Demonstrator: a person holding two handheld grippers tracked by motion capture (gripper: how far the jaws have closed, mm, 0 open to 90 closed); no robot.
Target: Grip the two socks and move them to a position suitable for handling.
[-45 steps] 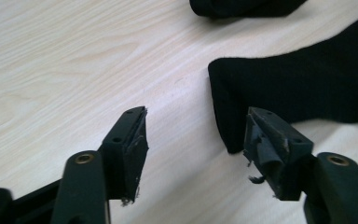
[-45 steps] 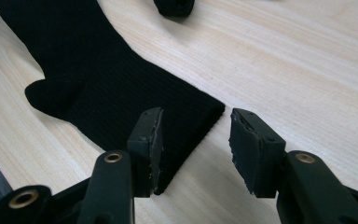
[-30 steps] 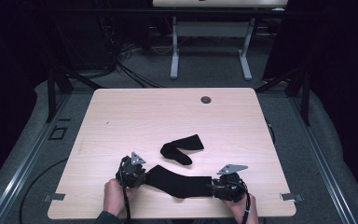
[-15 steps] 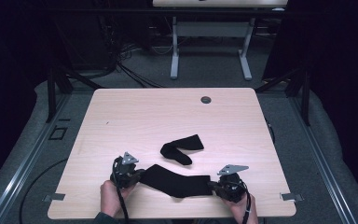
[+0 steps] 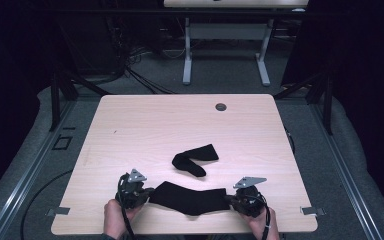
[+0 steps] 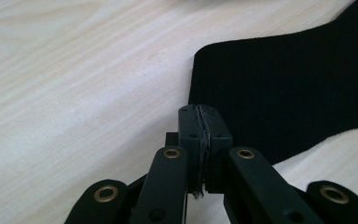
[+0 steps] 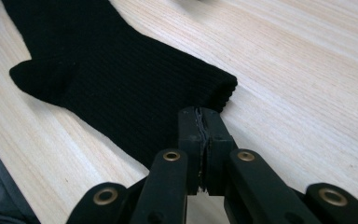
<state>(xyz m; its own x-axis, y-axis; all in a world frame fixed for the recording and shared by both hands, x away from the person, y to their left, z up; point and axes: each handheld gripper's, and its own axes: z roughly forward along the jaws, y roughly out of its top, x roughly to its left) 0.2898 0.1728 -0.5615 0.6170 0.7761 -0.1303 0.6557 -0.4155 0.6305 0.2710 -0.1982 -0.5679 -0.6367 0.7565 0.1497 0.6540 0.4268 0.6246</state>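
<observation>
plainly two black socks lie on the table (image 5: 145, 125): a flat sock (image 5: 190, 198), pinched at opposite ends by the left gripper (image 5: 147, 193) and right gripper (image 5: 230, 201), and a folded sock (image 5: 195, 159).

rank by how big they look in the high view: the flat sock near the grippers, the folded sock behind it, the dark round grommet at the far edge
1. flat sock, largest
2. folded sock, clearly smaller
3. grommet, smallest, though it lies farther from the camera
</observation>
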